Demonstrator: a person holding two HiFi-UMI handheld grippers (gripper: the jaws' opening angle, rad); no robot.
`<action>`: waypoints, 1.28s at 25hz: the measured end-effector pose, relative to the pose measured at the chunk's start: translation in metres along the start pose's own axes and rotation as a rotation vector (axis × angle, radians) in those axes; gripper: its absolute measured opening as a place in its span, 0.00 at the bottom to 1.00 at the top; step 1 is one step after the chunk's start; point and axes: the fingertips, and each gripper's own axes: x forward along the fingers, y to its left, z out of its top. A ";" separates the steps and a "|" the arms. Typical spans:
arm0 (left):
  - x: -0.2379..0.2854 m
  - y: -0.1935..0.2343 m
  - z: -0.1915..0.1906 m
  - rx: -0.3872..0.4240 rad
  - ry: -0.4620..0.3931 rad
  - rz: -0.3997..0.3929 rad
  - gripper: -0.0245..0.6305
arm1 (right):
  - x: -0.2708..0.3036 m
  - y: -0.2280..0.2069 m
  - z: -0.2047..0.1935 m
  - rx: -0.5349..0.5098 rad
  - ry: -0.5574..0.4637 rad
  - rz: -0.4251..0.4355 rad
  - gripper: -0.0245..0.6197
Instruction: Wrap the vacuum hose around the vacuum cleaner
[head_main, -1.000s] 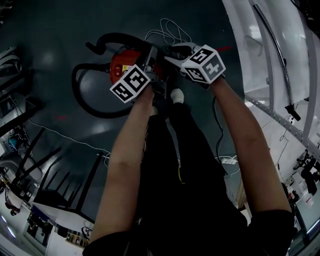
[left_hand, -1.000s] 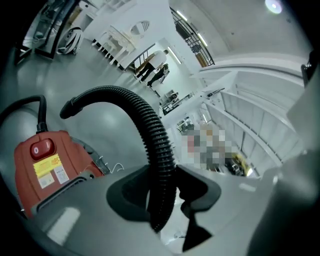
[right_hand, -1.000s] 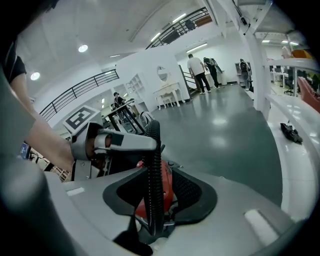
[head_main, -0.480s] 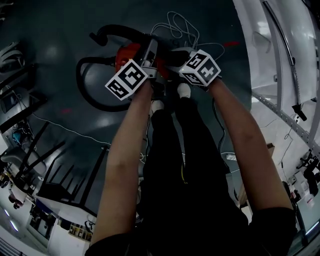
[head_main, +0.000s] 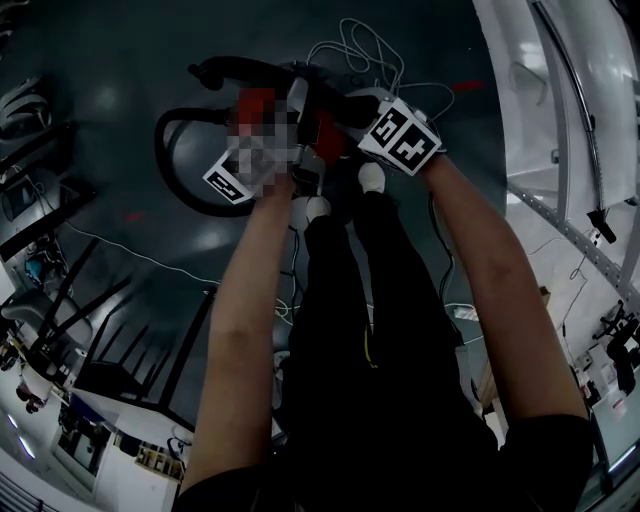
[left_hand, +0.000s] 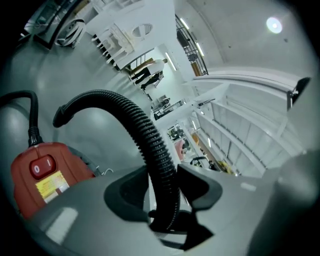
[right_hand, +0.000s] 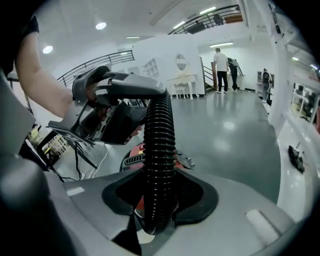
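A red vacuum cleaner (head_main: 322, 128) sits on the dark floor ahead of my feet. Its black ribbed hose (head_main: 165, 170) loops out to the left. Both grippers hover right over the machine. In the left gripper view the hose (left_hand: 150, 140) runs up between the jaws of my left gripper (left_hand: 162, 192). These jaws are easing open slightly, with the pads still against the hose. The red body with its switch (left_hand: 45, 175) lies lower left. My right gripper (right_hand: 159, 195) is closing on another stretch of hose (right_hand: 159, 150), with its pads on both sides.
A thin white cord (head_main: 360, 50) lies tangled on the floor beyond the vacuum. A white structure with rails (head_main: 560, 100) stands at the right. Dark racks (head_main: 60, 330) stand at the left. My white shoes (head_main: 372, 178) are just behind the machine. People (right_hand: 220, 65) stand far off.
Both grippers stay over the vacuum with the hose. The vacuum and cord sit a little higher in the head view, and the right gripper has shifted slightly left.
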 end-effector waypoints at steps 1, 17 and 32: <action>-0.002 0.001 0.000 0.016 0.002 -0.013 0.32 | -0.002 -0.001 0.001 -0.028 0.007 -0.001 0.30; -0.035 0.003 -0.018 0.577 0.175 -0.078 0.43 | -0.017 -0.013 0.025 -0.216 0.052 0.027 0.30; -0.055 0.046 0.057 1.214 0.279 0.170 0.64 | -0.031 0.002 0.087 -0.258 -0.041 0.143 0.30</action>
